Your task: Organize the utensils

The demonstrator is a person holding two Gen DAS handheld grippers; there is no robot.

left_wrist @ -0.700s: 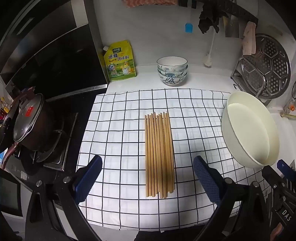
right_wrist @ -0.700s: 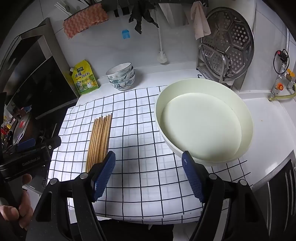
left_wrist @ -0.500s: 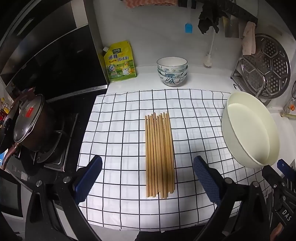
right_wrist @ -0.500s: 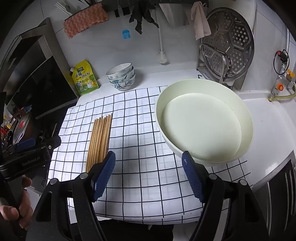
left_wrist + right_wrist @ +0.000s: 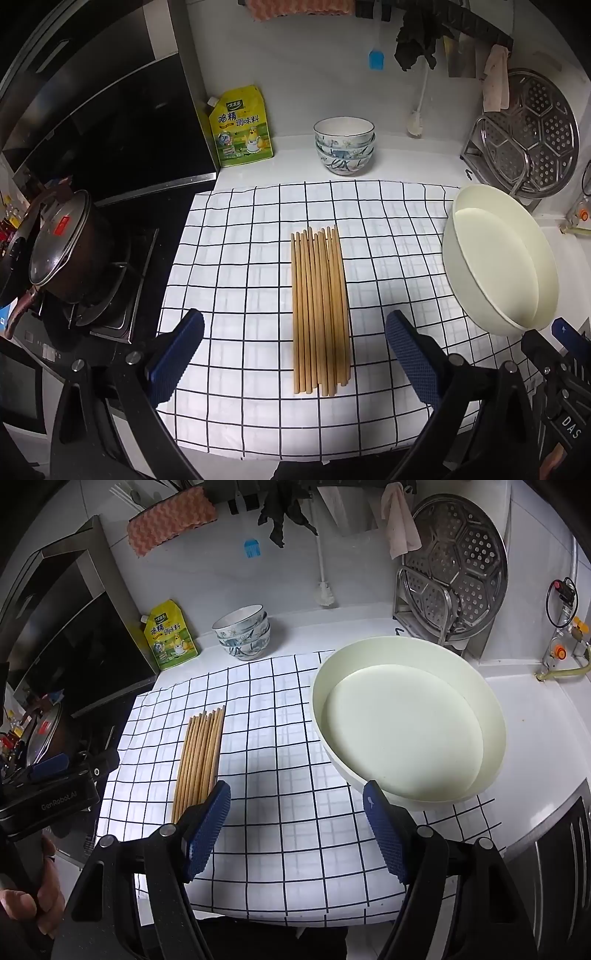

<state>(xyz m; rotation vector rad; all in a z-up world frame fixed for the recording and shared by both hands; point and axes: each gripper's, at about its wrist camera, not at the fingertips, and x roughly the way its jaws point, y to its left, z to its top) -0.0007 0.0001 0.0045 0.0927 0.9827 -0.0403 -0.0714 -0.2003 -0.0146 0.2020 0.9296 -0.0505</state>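
Observation:
A bundle of several wooden chopsticks [image 5: 320, 310] lies side by side on the black-and-white checked cloth [image 5: 240, 258]. It also shows in the right wrist view [image 5: 199, 757]. A wide cream basin [image 5: 408, 723] stands on the cloth's right side, and shows in the left wrist view [image 5: 498, 254]. My left gripper [image 5: 293, 350] is open and empty, above the near ends of the chopsticks. My right gripper [image 5: 295, 825] is open and empty, above the cloth between the chopsticks and the basin.
Stacked blue-patterned bowls [image 5: 344, 146] and a yellow seasoning pouch [image 5: 240, 127] stand at the back wall. A metal steamer rack [image 5: 454, 568] stands at the back right. A lidded pot [image 5: 59, 243] sits on the stove at left. The counter edge runs along the cloth's near side.

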